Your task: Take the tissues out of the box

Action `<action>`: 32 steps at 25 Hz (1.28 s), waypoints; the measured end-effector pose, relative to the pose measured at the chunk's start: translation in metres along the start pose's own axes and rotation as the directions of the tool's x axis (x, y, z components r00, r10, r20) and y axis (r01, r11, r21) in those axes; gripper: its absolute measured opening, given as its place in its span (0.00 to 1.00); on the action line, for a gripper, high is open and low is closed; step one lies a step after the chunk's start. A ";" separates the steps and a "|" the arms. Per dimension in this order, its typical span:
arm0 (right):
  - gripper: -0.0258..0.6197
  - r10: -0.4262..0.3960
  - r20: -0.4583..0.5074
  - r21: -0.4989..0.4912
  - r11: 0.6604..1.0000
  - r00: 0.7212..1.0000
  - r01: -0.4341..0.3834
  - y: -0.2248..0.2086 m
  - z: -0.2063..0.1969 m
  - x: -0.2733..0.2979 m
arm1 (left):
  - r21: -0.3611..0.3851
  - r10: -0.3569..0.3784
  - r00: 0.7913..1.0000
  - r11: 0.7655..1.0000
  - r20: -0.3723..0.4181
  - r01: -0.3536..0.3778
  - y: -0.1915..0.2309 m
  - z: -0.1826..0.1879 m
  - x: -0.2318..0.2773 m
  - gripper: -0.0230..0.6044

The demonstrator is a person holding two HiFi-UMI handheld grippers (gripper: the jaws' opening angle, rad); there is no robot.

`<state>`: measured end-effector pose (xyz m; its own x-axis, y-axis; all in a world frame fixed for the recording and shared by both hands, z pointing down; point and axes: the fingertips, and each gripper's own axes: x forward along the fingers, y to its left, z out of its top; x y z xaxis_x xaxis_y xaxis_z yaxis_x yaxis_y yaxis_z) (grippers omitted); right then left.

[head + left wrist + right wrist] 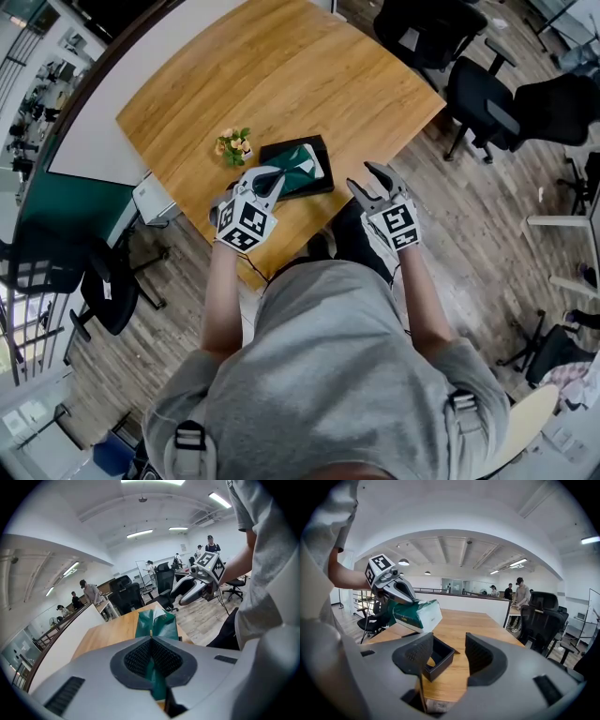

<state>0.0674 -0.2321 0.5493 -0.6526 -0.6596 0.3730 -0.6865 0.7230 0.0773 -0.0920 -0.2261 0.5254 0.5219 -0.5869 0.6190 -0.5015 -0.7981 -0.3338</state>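
Observation:
A green pack of tissues (302,166) hangs tilted just above an open black box (317,146) near the table's front edge. My left gripper (269,180) is shut on the pack's green wrapper (157,623), pinching its near end. In the right gripper view the pack (415,613) is lifted clear of the box (436,656), with the left gripper (405,592) over it. My right gripper (370,183) stands open to the right of the box, off the table's edge, with nothing between its fingers. The box shows beyond its jaws (449,651).
A small pot of yellow flowers (232,145) stands just left of the box on the wooden table (281,66). Black office chairs (487,94) stand on the floor to the right. People stand at desks in the background (520,595).

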 end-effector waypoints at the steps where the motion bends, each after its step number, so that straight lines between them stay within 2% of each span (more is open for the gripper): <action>1: 0.37 -0.001 0.000 -0.002 1.000 1.000 0.001 0.000 0.000 -0.001 | 0.003 0.001 1.000 1.000 -0.001 -0.001 -0.001 0.000 -0.001 0.07; 13: 0.37 0.004 0.005 -0.005 1.000 1.000 -0.003 0.011 0.002 -0.005 | 0.000 0.001 1.000 1.000 -0.005 -0.001 -0.010 -0.004 -0.006 0.07; 32: 0.37 0.002 -0.020 0.014 1.000 1.000 -0.001 0.018 -0.017 -0.013 | 0.009 0.000 1.000 1.000 -0.022 0.000 -0.022 -0.013 -0.008 0.07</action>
<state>0.0689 -0.2066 0.5609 -0.6471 -0.6542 0.3916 -0.6901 0.7209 0.0640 -0.0940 -0.2020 0.5364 0.5068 -0.5839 0.6342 -0.4953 -0.7994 -0.3402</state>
